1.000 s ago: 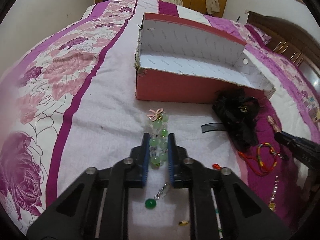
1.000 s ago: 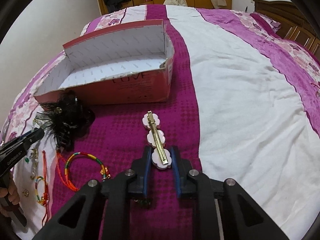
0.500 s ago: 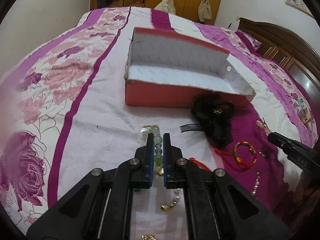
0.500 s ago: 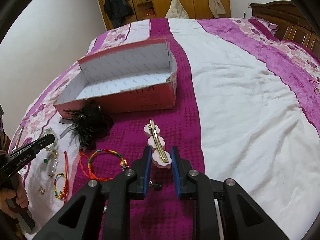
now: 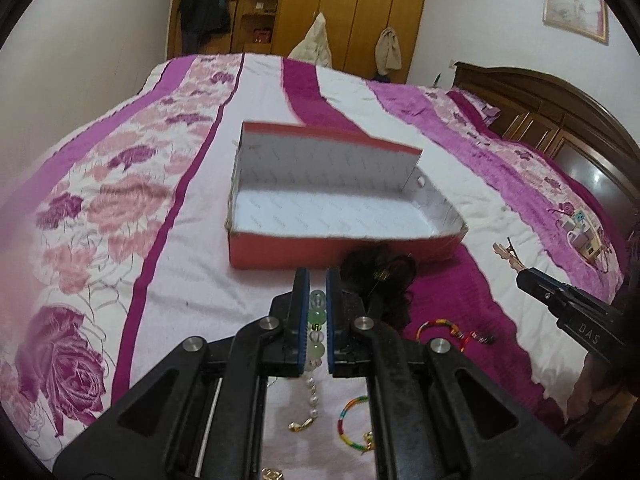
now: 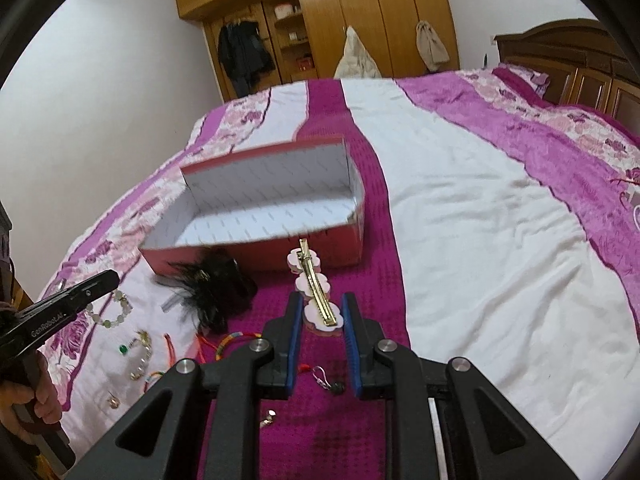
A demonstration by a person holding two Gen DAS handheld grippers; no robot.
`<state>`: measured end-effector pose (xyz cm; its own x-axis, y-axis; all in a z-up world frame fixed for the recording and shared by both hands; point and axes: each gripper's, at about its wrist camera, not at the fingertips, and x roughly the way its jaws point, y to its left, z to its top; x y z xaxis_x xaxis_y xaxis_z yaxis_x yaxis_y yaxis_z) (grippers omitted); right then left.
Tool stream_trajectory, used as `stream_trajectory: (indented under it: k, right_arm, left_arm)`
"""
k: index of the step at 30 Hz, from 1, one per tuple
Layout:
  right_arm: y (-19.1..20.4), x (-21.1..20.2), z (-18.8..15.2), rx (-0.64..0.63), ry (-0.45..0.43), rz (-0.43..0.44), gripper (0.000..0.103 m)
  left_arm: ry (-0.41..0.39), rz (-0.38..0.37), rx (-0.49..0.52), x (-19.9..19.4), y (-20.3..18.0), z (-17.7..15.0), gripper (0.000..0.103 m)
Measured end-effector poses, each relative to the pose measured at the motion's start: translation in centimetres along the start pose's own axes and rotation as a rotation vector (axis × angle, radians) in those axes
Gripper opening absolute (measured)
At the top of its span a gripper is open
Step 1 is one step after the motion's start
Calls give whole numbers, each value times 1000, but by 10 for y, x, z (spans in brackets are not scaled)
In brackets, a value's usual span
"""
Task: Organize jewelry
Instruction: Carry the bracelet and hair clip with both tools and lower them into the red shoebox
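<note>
Jewelry: green bead bracelet [image 5: 316, 322] pinched in the left gripper [image 5: 318, 280]; flower hair clip [image 6: 318, 292] clamped by the right gripper [image 6: 320, 312], both above the bedspread [image 6: 480, 240], short of the red box [image 5: 340, 200].
Loose pieces: rainbow bangle [image 5: 352, 420], pearl strand [image 5: 310, 404], black feather piece [image 6: 212, 284] on the bed.
Risk: bracelet's hanging loop could snag the box wall; the clip, gripped at one end only, may pivot out.
Views: left wrist alone shows beads between the fingers; right wrist shows the loop dangling, possibly swaying.

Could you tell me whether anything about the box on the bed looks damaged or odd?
The box has ragged, torn-looking edges along its front rim and left corner, and its near wall sits lower than the back one. It is empty.
</note>
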<state>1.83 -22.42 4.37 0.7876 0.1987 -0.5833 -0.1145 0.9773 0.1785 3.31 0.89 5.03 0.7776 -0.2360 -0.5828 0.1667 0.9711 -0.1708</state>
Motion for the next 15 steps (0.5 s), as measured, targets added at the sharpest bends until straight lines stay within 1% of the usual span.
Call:
stream_trajectory:
  k: [5, 9, 11, 15]
  right_arm:
    - [8, -10, 10, -9, -62, 11, 21]
    - [13, -14, 18, -9, -110, 13, 21]
    - [15, -14, 22, -14, -128, 15, 21]
    - [21, -10, 30, -28, -141, 23, 21]
  left_arm:
    - [-44, -11, 17, -4, -6, 11, 0]
    - [-102, -18, 23, -8, -8, 18, 0]
    - [-132, -23, 18, -9, -8, 21, 0]
    - [-158, -30, 9, -9, -7, 27, 0]
